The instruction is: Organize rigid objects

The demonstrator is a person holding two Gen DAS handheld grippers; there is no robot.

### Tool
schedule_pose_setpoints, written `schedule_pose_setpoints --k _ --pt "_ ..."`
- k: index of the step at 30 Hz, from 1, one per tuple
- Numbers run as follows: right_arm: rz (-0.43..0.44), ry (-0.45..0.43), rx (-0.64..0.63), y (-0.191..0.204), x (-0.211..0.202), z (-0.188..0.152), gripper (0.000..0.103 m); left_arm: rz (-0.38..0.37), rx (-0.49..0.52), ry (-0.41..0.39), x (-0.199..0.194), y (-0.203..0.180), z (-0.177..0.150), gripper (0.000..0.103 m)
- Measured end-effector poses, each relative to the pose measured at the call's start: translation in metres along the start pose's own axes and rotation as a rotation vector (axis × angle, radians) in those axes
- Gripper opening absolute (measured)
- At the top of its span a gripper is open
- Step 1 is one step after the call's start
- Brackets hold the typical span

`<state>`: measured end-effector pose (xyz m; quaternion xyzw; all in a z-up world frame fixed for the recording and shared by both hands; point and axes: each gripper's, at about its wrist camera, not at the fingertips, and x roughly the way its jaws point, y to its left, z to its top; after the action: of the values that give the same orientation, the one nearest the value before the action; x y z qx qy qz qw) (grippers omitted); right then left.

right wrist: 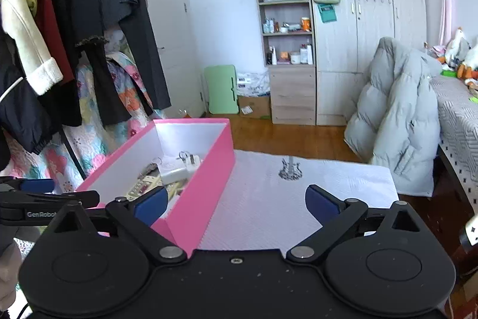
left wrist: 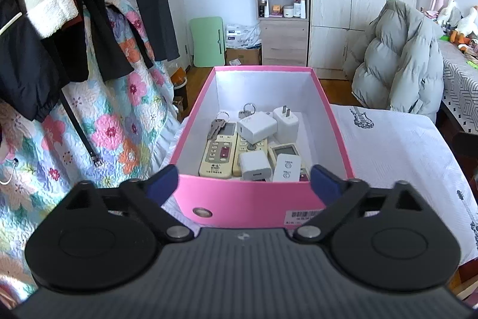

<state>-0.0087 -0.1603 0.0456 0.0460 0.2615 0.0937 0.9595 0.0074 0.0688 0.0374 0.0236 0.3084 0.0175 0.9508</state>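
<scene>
left gripper (left wrist: 244,180) black | fingers (left wrist: 163,181) blue | right gripper (right wrist: 236,204) seemingly alike

One pink box (left wrist: 254,199) is sitting here. Inside it are lying three yellowish remotes (left wrist: 216,154), three white plug chargers (left wrist: 257,127), one small white remote (left wrist: 286,168) and two bunches of keys (left wrist: 215,127). Two grippers are showing.

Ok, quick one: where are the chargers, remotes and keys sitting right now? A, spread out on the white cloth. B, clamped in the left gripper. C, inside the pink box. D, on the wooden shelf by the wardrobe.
C: the white chargers, beige remotes and keys all lie inside the pink box, while the left gripper is open and empty.
</scene>
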Motion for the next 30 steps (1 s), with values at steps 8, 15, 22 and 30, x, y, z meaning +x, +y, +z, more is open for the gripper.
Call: schedule_pose_setpoints --k 8,15,22,30 --pt "-0.101 0.089 0.124 -0.015 -0.002 -0.001 0.103 -0.019 0.004 0.059 -0.007 -0.01 -0.003 0.1" --pt "-0.179 0.122 0.07 -0.011 -0.009 -0.006 0.103 -0.011 0.015 0.089 -0.012 -0.02 -0.003 0.1" --pt "-0.178 0.154 0.053 -0.013 -0.008 -0.009 0.103 -0.006 0.029 0.116 -0.008 -0.027 -0.005 0.101" --pt "-0.216 0.147 0.066 -0.019 -0.009 -0.013 0.103 -0.009 0.04 0.14 0.001 -0.03 -0.008 0.101"
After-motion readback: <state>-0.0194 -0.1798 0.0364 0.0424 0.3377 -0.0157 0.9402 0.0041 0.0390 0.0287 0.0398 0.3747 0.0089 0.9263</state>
